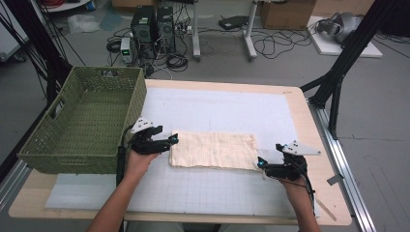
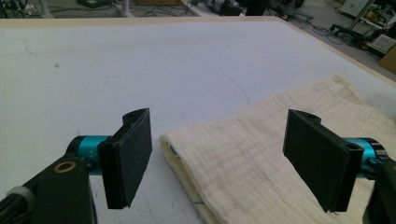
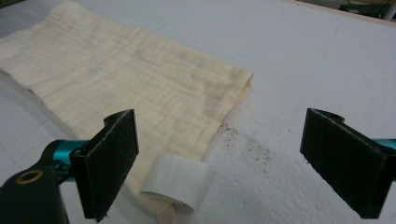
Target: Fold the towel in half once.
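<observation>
So the right gripper (image 3: 219, 163) has its two black jaws spread wide apart, nothing between them, foam-looking pads facing each other. A folded cream cloth (image 3: 126, 79) lies flat on the white surface (image 3: 303, 56), running off toward the upper left. Its near corner sits just ahead of the left jaw, and a white label tab (image 3: 176, 182) sticks out from that corner. Just beside the cloth's edge there's a patch of dark specks (image 3: 247, 144) on the surface, roughly between the jaws.
</observation>
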{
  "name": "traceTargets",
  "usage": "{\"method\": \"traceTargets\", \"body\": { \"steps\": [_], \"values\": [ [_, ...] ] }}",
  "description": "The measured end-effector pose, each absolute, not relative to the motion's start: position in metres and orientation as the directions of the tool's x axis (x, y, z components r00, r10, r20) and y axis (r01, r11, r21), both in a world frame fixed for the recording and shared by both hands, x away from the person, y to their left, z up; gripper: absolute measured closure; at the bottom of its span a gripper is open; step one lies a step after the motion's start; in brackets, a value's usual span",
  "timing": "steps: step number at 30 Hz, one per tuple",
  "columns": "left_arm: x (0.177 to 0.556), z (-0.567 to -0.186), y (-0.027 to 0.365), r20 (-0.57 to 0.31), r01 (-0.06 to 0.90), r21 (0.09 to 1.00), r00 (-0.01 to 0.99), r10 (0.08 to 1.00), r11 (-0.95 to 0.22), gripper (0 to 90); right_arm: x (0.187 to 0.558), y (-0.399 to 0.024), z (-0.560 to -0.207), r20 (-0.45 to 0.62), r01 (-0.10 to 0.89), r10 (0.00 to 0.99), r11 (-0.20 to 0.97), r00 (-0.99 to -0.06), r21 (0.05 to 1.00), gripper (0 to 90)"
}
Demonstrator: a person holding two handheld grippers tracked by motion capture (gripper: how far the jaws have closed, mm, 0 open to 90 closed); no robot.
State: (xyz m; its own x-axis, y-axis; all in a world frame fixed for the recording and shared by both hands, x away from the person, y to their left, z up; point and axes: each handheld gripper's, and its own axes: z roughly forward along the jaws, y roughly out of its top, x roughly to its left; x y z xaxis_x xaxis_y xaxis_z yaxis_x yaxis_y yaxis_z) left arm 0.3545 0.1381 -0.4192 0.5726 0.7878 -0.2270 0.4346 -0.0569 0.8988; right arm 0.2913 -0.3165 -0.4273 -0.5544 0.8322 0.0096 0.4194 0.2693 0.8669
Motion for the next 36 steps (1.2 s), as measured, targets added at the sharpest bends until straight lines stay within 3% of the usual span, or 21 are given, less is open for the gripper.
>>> {"method": "traceTargets", "body": {
  "steps": [10,15,27,36],
  "values": [
    [0.387,-0.421,0.132,-0.26,0.511,0.857,0.539,0.801,-0.065,21.4,0.291,-0.314,-0.429,0.002,0.424,0.828,0.284,-0.56,0.86,10.7],
    [0.401,-0.421,0.127,-0.233,0.524,0.847,0.52,0.822,-0.091,22.0,0.292,-0.314,-0.43,0.003,0.427,0.828,0.286,-0.56,0.858,10.7],
    [0.412,-0.438,0.114,-0.128,0.546,0.807,0.534,0.836,-0.225,38.3,0.291,-0.316,-0.431,0.007,0.433,0.831,0.283,-0.557,0.856,10.7],
    [0.412,-0.439,0.114,-0.112,0.54,0.804,0.547,0.83,-0.248,43.4,0.291,-0.317,-0.431,0.013,0.434,0.832,0.276,-0.554,0.857,10.7]
  ]
}}
